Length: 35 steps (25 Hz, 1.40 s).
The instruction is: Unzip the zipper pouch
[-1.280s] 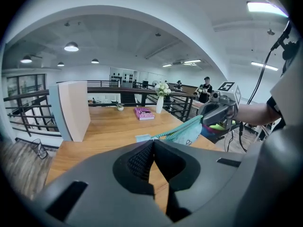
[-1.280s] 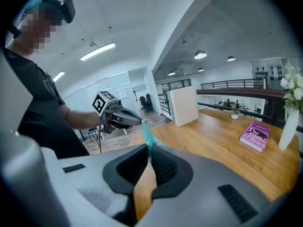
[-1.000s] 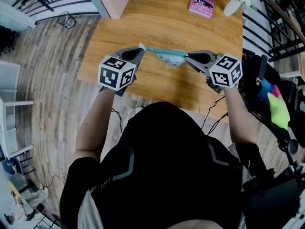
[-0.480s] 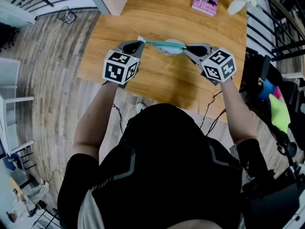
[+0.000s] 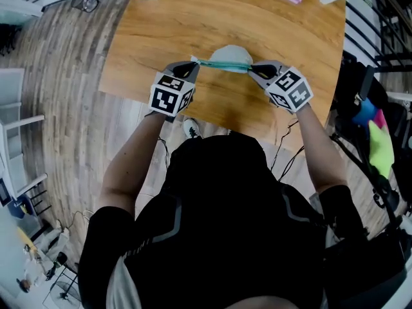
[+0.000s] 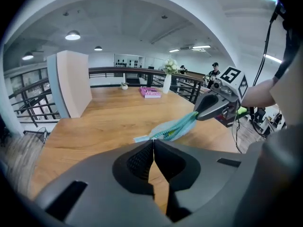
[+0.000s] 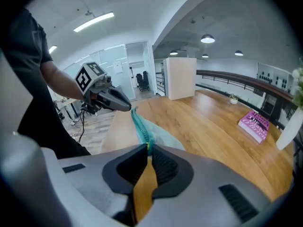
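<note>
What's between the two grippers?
The teal zipper pouch spans the gap; the left gripper and right gripper each pinch one end. The head view shows it clearest.

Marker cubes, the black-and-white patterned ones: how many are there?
2. The left cube sits on the left claw, the right cube on the right claw, at either end of the pouch. None look hidden.

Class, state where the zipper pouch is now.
In the head view, the zipper pouch is stretched between the left gripper and right gripper, over the wooden table, upper centre.
</note>
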Tool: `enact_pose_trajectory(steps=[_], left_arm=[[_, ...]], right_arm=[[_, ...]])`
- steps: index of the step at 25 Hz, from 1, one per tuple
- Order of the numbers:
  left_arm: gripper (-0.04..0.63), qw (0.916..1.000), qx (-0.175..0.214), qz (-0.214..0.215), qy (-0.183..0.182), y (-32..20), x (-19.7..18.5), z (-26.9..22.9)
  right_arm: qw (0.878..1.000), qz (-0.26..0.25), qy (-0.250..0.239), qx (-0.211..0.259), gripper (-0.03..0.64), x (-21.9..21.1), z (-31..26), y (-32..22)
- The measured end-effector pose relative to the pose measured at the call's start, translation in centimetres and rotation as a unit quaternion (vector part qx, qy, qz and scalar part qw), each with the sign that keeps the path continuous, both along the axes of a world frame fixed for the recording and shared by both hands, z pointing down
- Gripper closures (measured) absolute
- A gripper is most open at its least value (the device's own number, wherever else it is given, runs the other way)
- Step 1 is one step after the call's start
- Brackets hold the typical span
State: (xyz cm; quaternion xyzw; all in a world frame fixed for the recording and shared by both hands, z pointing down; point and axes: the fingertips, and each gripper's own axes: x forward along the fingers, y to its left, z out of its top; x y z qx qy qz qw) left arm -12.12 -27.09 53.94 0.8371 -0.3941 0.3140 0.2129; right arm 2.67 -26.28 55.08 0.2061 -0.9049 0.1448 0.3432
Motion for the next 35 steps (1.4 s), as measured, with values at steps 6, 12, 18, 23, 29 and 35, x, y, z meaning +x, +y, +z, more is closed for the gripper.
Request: enact_pose_trajectory(steps=[6, 12, 18, 23, 29, 35], left_arm=[[0.566, 0.9982, -0.03, 0.02, -0.047, 2.3, 0.6, 4.2], [0.566, 0.9961, -0.054, 0.022, -0.066, 2.8, 1.0, 7.2], [0.565, 0.9936, -0.074, 0.029, -0.079, 3.0, 1.2, 9.9], [0.563, 0.9946, -0.075, 0.031, -0.064, 3.4, 1.0, 9.9], [0.563, 0.9969, -0.059, 0.033, -0.041, 3.5, 0.6, 8.5], [0.563, 0.9994, -0.016, 0.03, -0.009, 2.7, -1.2, 4.6]], right_arm=[[0.999, 0.016, 0.012, -0.05, 0.577, 0.3, 4.2, 2.2], [0.996, 0.034, 0.034, -0.07, 0.574, 0.5, 7.2, 3.4], [0.993, 0.068, 0.052, -0.077, 0.569, 1.0, 8.7, 3.6], [0.99, 0.103, 0.048, -0.083, 0.548, 1.0, 9.2, 4.0], [0.987, 0.131, 0.056, -0.073, 0.452, 1.2, 9.5, 4.4], [0.984, 0.163, 0.045, -0.053, 0.37, 1.6, 6.5, 4.6]])
